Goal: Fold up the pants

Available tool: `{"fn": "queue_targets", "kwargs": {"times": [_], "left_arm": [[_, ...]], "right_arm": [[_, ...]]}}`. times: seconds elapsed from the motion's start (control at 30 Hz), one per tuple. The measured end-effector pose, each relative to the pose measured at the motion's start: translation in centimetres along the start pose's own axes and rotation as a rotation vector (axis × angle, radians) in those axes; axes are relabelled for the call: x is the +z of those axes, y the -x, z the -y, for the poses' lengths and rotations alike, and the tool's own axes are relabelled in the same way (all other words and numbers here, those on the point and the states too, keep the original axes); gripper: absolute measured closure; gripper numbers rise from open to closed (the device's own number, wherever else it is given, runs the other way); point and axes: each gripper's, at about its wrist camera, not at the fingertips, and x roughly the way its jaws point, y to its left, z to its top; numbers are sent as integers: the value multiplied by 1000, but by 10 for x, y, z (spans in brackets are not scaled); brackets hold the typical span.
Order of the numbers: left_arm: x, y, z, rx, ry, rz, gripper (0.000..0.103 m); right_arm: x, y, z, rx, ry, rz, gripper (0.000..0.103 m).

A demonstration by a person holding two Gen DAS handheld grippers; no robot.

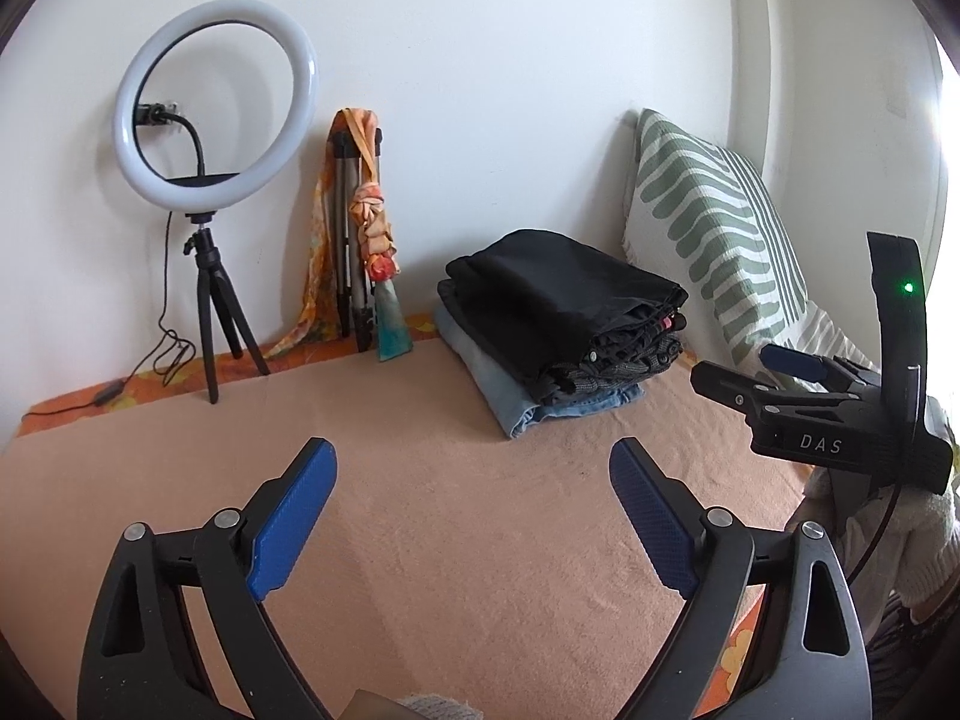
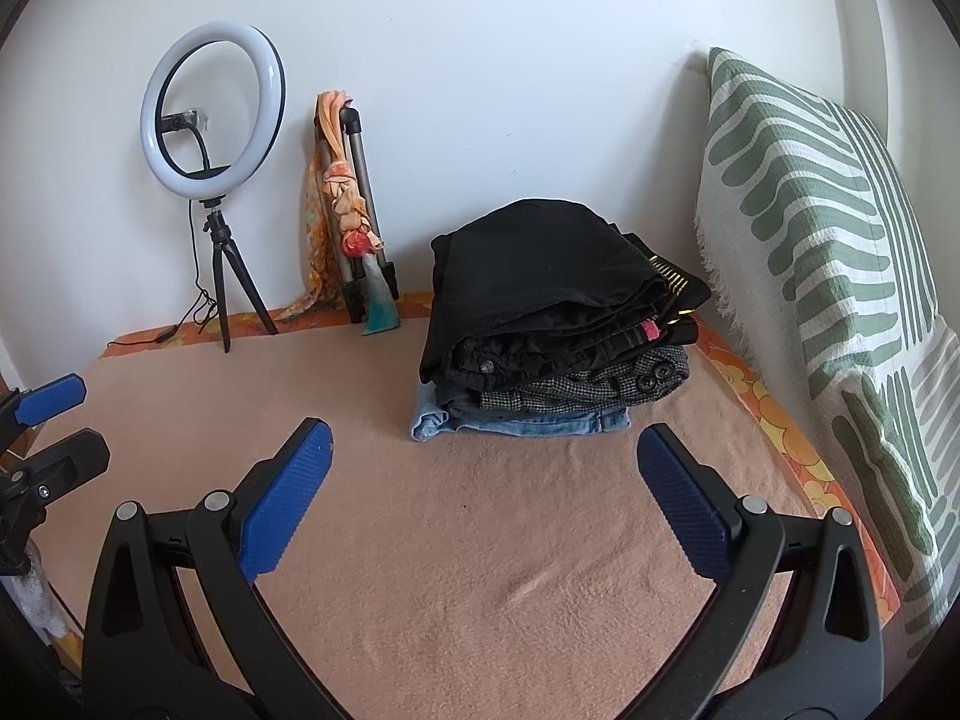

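This is a room in a home, most likely a bedroom — the working surface is a bed or mattress covered by a peach-coloured blanket (image 2: 480, 570), with an orange flowered sheet (image 2: 774, 420) showing along its edges. A large cushion (image 2: 840, 252) with green and white stripes leans against the plain white wall (image 2: 480, 60). A stack of folded clothes (image 2: 552, 324) sits near the wall — black garments on top, jeans underneath. A ring light (image 1: 216, 102) on a small tripod and a folded tripod (image 1: 354, 240) draped with an orange scarf stand at the wall.
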Motion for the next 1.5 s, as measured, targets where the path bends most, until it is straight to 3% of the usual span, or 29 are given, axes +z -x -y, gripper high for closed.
{"fn": "queue_targets", "kwargs": {"times": [0.1,0.17,1.5], "left_arm": [[-1,-1,1,-9,0,-14,10],[-2,-2,2,-6,-3,-13,0],[-8,-9,6,-4,-23,-59,0]], "right_arm": [[-1,-1,-1,4,-3,-7,0],[-2,-2,-2,3,-1,-6,0],[-5,-3,-7,9,4,-11,0]]}}
